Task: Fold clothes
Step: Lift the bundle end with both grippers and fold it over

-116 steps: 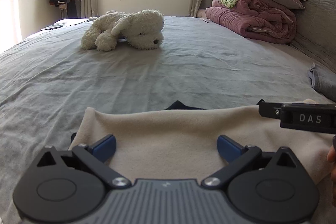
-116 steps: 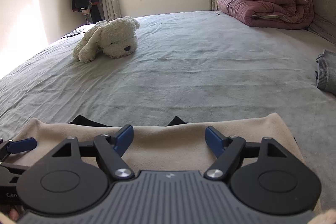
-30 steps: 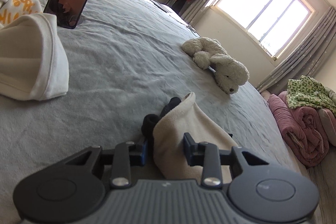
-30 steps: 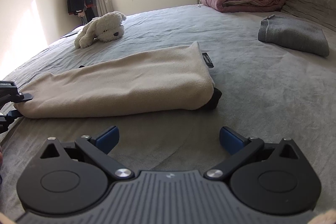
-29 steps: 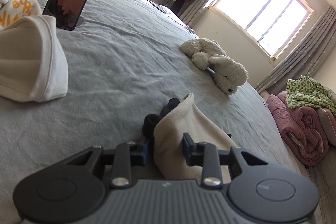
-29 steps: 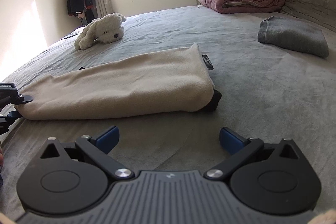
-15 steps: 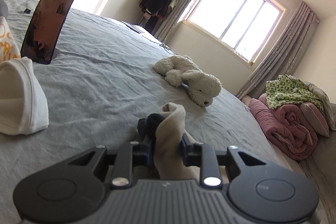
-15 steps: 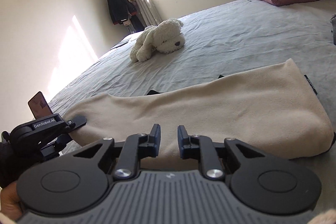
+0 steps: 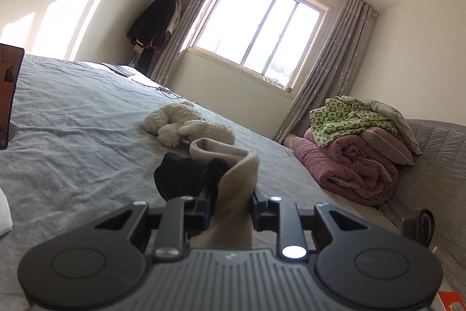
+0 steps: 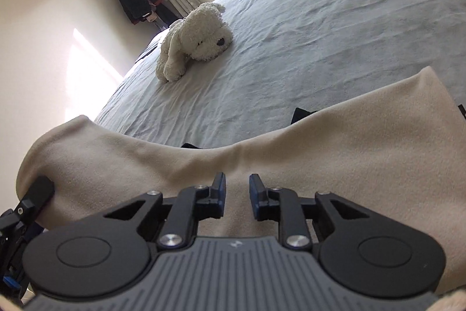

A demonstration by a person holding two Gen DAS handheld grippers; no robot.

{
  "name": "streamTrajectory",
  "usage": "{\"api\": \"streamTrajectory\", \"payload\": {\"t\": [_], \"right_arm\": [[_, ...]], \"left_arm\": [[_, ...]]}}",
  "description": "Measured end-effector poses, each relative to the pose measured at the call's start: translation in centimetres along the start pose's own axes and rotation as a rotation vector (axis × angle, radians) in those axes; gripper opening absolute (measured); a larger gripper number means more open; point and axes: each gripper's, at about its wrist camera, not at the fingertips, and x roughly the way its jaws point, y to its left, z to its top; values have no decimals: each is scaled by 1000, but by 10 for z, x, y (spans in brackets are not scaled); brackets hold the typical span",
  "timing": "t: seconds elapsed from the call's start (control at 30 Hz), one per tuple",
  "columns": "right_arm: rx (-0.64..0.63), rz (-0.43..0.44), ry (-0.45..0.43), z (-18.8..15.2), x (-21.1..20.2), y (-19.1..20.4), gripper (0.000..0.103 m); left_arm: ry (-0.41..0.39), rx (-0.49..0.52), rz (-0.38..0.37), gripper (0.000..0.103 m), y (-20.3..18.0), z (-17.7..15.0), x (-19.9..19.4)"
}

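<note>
Fabric fills the low half of both views: a beige garment [image 10: 335, 153] with a dark lining [image 9: 180, 175] lies stretched across the grey bed [image 10: 335, 28], its one end lifted. The left gripper [image 9: 231, 204] has its fingers clamped on that raised end, beige cloth bunched between the pads and the dark layer spilling out toward 10 o'clock. The right gripper [image 10: 236, 196] sits over the middle of the garment, at 6 o'clock in its own view, fingers drawn nearly together; whether a pinch of cloth is caught in the narrow gap I cannot tell, since the pads blend into the fabric behind them.

By my reading, a fold along the length is in hand. The risks: the left grip holds a thick, uneven wad, so the dark lining may slide out and leave the layers misaligned. If the right gripper has caught only the top layer, or nothing, the middle will sag or drag as the end travels, and the crease will land crooked. A plush dog [image 10: 193, 41] at 11 o'clock lies well apart and should not interfere.
</note>
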Motion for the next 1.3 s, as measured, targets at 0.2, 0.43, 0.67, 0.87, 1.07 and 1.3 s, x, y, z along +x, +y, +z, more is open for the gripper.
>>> {"api": "streamTrajectory", "payload": {"t": [0.2,0.43,0.67,0.87,1.07,1.3], "right_arm": [[52,-18,31,22,46,-9,7],[165,70,-13,24,11,-32,41],[285,137,-82,3,-61,-68,60],[385,194,-140,-9,-94,-94,63],[450,214,-167,-16,-105,-103,64],[506,204,-183,-18,-108,-111,70]], "left_arm": [[13,39,-49,25,-19,2,3],[38,84,-121,25,-47,-6,10],[88,120,-194,25,-79,-26,16],[177,180,-235,25,-100,-52,27],[252,228,-276,34,-107,-71,30],[327,205,-423,59,-97,-67,19]]}}
